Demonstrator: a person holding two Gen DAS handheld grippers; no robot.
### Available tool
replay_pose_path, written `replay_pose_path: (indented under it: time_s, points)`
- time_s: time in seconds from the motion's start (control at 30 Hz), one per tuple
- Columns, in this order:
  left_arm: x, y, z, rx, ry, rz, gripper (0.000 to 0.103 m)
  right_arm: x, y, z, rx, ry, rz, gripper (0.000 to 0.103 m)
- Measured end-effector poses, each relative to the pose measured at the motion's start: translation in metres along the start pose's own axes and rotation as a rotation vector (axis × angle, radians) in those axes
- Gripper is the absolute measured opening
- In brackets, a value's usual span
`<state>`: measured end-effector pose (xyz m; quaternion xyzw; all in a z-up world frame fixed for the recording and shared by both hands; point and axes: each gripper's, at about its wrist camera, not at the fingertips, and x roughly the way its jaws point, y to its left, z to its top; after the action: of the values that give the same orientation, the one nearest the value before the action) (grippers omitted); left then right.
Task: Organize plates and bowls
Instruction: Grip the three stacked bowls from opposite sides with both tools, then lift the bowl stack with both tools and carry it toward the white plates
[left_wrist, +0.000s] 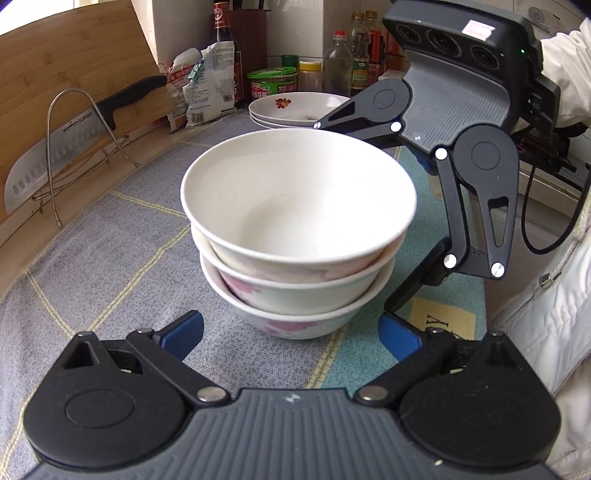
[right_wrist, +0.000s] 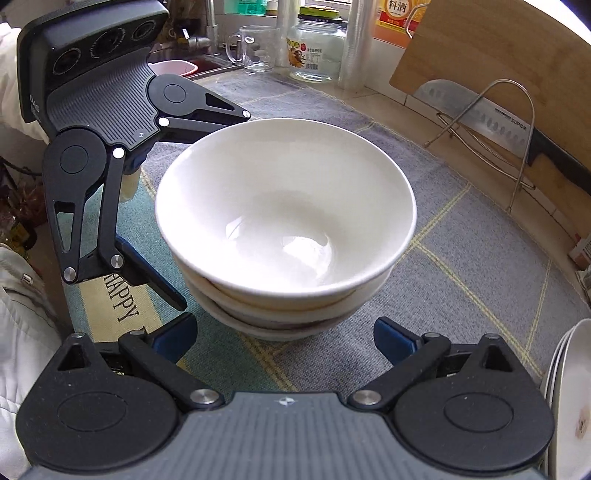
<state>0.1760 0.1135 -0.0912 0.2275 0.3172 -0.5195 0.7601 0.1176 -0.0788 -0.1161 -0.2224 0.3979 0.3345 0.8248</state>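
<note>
Three white bowls (left_wrist: 295, 206) with pink flower prints stand nested in one stack (right_wrist: 284, 206) on the grey mat. My left gripper (left_wrist: 291, 334) is open. Its blue pads (left_wrist: 184, 332) sit wide on either side of the stack's base without touching it. From the opposite side my right gripper (right_wrist: 286, 339) is open too, and its pads (right_wrist: 395, 339) are clear of the bottom bowl. Each gripper shows in the other's view: the right gripper (left_wrist: 354, 216) and the left gripper (right_wrist: 214, 210) both straddle the stack. A stack of white plates (left_wrist: 291, 107) lies behind the bowls, and the plates (right_wrist: 569, 387) reappear at the right edge.
A cleaver (left_wrist: 74, 147) rests in a wire rack (right_wrist: 517, 122) against a wooden cutting board (left_wrist: 74, 62). Bottles, jars and a bag (left_wrist: 207, 85) line the wall. A glass mug (right_wrist: 255, 48) and jar (right_wrist: 317, 48) stand near the sink. A white sleeve (left_wrist: 546, 325) is close by.
</note>
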Motion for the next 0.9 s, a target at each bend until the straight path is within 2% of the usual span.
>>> replay_pose_path:
  time_s: [0.17, 0.27, 0.37, 0.9]
  points:
    - [-0.001, 0.003, 0.005, 0.026, 0.001, -0.028, 0.098, -0.003, -0.003, 0.01, -0.055, -0.008, 0.035, 0.102]
    - [0.002, 0.007, 0.004, 0.021, 0.009, -0.038, 0.092, -0.002, -0.006, 0.013, -0.065, -0.003, 0.052, 0.1]
    - [0.004, 0.008, 0.004, 0.035, 0.011, -0.051, 0.092, -0.002, -0.008, 0.012, -0.073, 0.008, 0.064, 0.096]
    - [0.008, 0.016, 0.005, 0.04, 0.013, -0.133, 0.09, -0.001, -0.012, 0.018, -0.067, 0.028, 0.107, 0.091]
